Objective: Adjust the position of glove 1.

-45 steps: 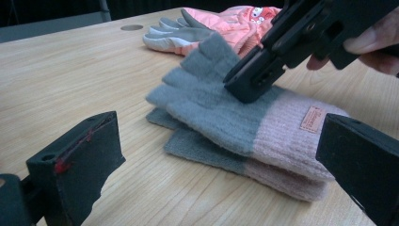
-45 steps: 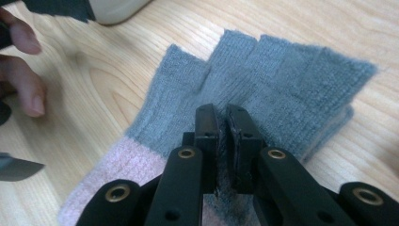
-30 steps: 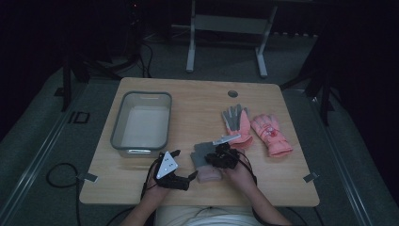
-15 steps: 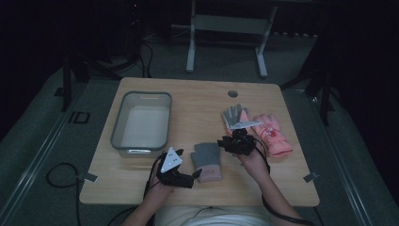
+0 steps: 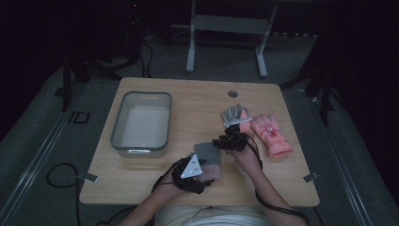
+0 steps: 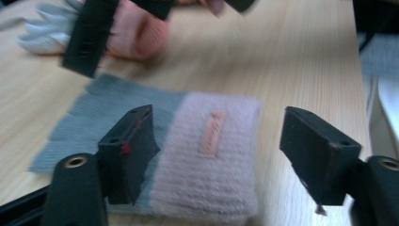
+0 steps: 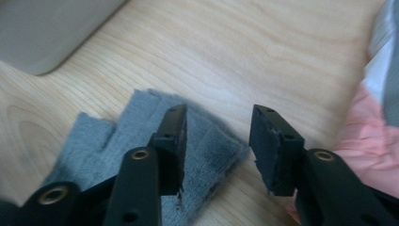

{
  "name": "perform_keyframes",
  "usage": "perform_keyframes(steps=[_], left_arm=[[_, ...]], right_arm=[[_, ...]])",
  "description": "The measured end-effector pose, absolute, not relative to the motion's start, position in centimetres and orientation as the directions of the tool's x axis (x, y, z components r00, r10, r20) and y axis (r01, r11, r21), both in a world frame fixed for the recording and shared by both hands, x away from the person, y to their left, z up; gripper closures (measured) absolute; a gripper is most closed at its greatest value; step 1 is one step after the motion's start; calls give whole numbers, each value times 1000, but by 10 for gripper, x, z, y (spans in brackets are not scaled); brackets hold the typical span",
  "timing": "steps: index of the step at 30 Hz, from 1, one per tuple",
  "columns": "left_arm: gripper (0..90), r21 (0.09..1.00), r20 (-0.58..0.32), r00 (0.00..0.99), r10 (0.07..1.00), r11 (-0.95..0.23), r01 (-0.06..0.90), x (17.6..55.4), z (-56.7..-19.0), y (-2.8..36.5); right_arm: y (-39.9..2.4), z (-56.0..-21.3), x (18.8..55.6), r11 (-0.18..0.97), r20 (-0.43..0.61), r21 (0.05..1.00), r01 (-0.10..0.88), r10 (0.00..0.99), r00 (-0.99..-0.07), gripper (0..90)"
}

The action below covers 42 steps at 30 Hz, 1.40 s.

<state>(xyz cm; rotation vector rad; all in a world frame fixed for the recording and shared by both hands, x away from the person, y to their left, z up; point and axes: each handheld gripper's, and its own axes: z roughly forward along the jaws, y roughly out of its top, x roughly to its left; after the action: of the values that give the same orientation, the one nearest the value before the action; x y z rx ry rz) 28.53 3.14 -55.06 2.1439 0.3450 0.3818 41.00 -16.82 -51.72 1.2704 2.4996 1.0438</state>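
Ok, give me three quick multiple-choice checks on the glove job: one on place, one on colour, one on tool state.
1. Where does the grey-and-pink knit glove lie?
A in the bin
B on the table, between the tools
C on the floor

2. What colour is the knit glove's cuff?
A pink
B green
C black

3. How is the left tool?
A clamped on the bin
B open over the cuff
C holding a pink ski glove

B: it lies flat on the wood.
A: fuzzy pink with a tab.
B: jaws straddle the cuff with gaps, having just been closing.
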Motion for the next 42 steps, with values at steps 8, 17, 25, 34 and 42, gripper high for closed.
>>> perform_keyframes(steps=[8, 17, 25, 34, 42], left_arm=[[262, 732, 285, 885, 367, -680, 46, 283, -565, 26], [388, 718, 274, 890, 364, -693, 62, 287, -563, 28], [512, 716, 233, 902, 364, -692, 94, 292, -555, 29], [675, 738, 143, 914, 380, -656, 158, 296, -545, 35], [683, 745, 132, 914, 384, -646, 164, 298, -531, 42]], right_arm=[[-165, -533, 409, 412, 164, 621, 666, 763, -625, 463], [-159, -543, 408, 427, 118, 602, 675, 788, -604, 359], [-155, -540, 410, 427, 185, 561, 709, 770, -610, 572], [-151, -536, 408, 456, 237, 569, 684, 706, -668, 742], [-153, -512, 404, 436, 258, 629, 644, 665, -701, 745]])
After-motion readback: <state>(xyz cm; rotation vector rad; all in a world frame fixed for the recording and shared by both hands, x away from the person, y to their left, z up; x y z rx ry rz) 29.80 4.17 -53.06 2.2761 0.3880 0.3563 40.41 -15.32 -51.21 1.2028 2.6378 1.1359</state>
